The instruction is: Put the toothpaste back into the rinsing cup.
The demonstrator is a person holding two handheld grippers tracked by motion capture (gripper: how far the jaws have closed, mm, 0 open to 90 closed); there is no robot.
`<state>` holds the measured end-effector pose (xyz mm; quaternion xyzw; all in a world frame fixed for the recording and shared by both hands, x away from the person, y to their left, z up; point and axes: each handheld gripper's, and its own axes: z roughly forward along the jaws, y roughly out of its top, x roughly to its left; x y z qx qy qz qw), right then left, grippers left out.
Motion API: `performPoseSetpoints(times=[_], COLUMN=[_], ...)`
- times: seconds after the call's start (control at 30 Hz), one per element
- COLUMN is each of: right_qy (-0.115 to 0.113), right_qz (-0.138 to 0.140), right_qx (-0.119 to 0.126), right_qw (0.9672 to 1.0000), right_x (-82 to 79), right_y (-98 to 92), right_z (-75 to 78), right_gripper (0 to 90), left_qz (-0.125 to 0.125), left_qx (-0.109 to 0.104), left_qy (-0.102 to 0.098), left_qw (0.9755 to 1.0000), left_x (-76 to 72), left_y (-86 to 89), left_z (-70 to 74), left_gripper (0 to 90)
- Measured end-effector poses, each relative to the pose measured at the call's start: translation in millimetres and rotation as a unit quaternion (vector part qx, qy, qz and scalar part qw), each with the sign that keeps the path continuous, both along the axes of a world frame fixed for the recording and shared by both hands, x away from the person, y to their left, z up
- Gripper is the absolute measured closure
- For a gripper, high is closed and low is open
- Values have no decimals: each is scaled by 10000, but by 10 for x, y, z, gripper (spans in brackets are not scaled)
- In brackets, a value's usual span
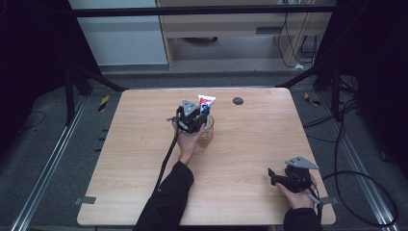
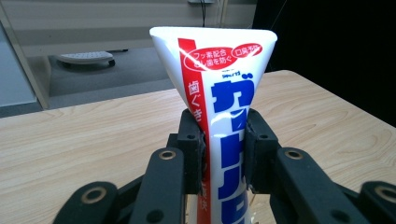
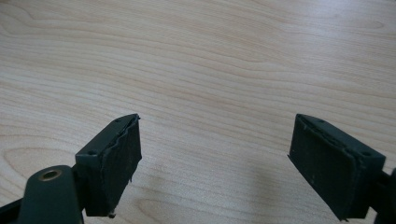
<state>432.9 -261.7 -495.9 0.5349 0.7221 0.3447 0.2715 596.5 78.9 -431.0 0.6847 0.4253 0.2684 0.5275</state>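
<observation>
Left gripper: jaws narrowed, pads pressing both sides of a toothpaste tube, which stands upright with its flat crimped end up.
Tube's place: over a clear glass cup near the middle of the wooden table.
Right gripper: jaws spread wide, nothing between them, bare tabletop beneath, at the table's near right corner.
</observation>
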Motion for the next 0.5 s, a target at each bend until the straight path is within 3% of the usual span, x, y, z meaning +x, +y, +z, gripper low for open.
performPoseSetpoints(times=[0.5], right_qy=[25], right_qz=[6], right_qx=[13], right_qw=[10000], right_x=[-3], right_y=[7], right_z=[1], right_gripper=[166], left_qz=[-80], left_qx=[146], left_qy=[165], left_qw=[9997], left_x=[-60], left_y=[47], left_z=[-138], left_gripper=[700])
